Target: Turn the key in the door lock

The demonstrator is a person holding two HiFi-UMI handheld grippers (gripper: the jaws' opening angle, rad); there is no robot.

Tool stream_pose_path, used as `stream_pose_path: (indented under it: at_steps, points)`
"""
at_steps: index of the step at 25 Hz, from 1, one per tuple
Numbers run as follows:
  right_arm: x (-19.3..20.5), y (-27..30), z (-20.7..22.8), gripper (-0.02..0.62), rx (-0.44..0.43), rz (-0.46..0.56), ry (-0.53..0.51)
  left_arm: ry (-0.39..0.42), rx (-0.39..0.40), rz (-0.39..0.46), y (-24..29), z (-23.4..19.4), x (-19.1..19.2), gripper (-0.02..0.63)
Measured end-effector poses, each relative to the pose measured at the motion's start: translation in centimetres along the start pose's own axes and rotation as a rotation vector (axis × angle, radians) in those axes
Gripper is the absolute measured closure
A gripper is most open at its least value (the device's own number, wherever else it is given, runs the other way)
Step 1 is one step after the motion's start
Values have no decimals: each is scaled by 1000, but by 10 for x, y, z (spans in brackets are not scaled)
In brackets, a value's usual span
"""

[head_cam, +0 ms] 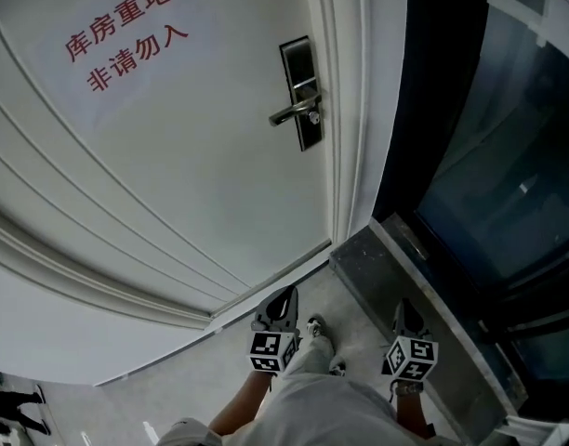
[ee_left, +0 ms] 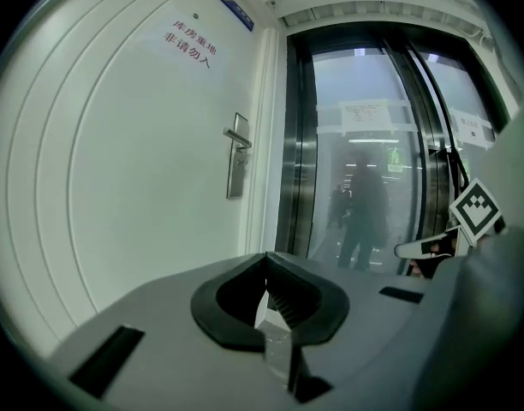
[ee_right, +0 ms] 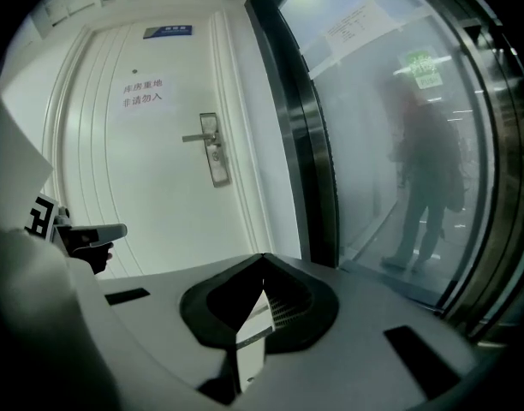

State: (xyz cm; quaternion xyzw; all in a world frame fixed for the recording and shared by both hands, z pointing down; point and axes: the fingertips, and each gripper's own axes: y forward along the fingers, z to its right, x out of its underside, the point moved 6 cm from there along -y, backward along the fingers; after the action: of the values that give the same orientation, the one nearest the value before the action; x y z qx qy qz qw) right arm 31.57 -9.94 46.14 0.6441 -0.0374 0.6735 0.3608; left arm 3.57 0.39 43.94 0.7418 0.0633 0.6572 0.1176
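Door lock (head_cam: 301, 91) on white door (head_cam: 173, 184) beside glass wall (head_cam: 494, 184); left gripper (head_cam: 285, 295) and right gripper (head_cam: 405, 308) closed, empty.

My head view is dim and grey. The white door (head_cam: 173, 184) is its brightest part; the glass (head_cam: 508, 156) on the right is dark. Both gripper views bend a lot at the edges and have black corners. There, pale hazy light comes in through the glass, and a person (ee_right: 429, 161) behind it is only a soft blur. The red sign (head_cam: 122, 35) looks sharp from above.
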Motion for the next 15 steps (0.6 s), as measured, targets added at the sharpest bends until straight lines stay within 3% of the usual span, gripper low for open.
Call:
stream_pose_path:
  at_steps: [11,15]
  points:
    - [-84,117,-8,594,3,35,-77,-25,61,49,128,-48,-41,597]
    - [-98,148,-21,594,21,39,-121,23,90,62,161,-68,-56,597]
